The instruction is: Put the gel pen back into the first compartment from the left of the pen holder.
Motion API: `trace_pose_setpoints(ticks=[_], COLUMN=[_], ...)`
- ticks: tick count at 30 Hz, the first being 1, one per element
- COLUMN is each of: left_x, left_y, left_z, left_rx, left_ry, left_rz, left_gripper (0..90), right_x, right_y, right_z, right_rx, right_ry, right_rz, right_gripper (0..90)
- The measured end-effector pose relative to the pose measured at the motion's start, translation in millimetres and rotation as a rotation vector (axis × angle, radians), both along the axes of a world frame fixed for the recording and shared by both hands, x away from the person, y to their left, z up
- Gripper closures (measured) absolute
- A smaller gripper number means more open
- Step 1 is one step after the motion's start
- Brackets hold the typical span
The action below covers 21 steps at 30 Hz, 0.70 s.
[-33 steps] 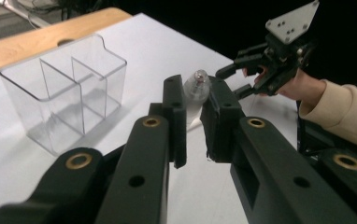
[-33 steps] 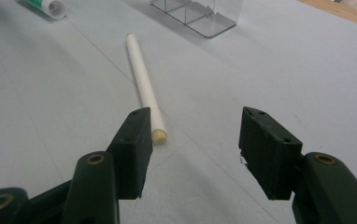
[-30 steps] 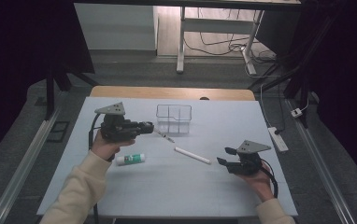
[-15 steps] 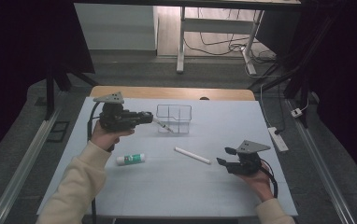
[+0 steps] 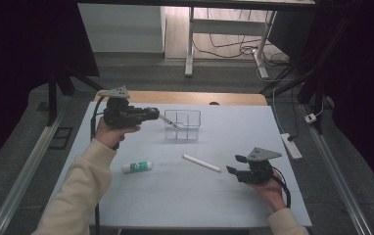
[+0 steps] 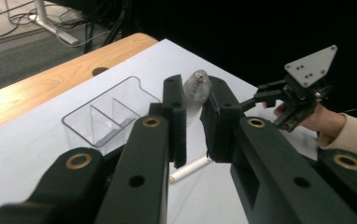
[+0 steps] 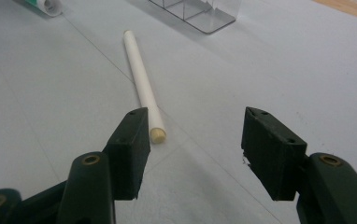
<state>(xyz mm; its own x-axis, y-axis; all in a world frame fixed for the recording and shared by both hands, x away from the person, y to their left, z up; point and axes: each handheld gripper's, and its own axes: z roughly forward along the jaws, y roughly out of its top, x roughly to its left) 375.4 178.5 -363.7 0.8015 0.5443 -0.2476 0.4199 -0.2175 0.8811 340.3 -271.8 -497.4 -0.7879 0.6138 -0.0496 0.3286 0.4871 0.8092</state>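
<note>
My left gripper (image 5: 151, 115) is held above the table's far left and is shut on a thin clear pen (image 5: 168, 121). The pen's rounded end (image 6: 196, 88) sticks out between the jaws in the left gripper view. Its tip reaches the left edge of a clear divided organizer (image 5: 183, 125), which also stands beyond the jaws (image 6: 103, 119). My right gripper (image 5: 234, 164) rests low at the front right, open with nothing between its jaws (image 7: 195, 140). A white stick (image 5: 202, 163) lies on the table just left of it, its near end beside the left jaw (image 7: 141, 84).
A green and white tube (image 5: 137, 167) lies on the pale table (image 5: 185, 196) at the front left, also at the top left (image 7: 46, 5) in the right gripper view. A wooden strip (image 5: 234, 99) runs along the far edge. The other hand and its gripper (image 6: 303, 88) are seen far right.
My left gripper has risen and moved toward the far side with the pen, bringing the pen's tip to the organizer. The right gripper has stayed in place.
</note>
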Motion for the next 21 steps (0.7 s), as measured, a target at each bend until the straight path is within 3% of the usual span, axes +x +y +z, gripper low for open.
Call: trace_pose_setpoints(ticks=[21], left_x=[39.9], left_y=[-6.9], left_z=[2.0], left_rx=[0.077], left_ry=[0.044], left_rz=[0.084], left_gripper=[79.9], right_x=[1.1], right_y=[0.0], right_z=[-2.8], right_rx=[-0.004], right_ry=[0.012], right_rz=[-0.002], right_gripper=[41.3])
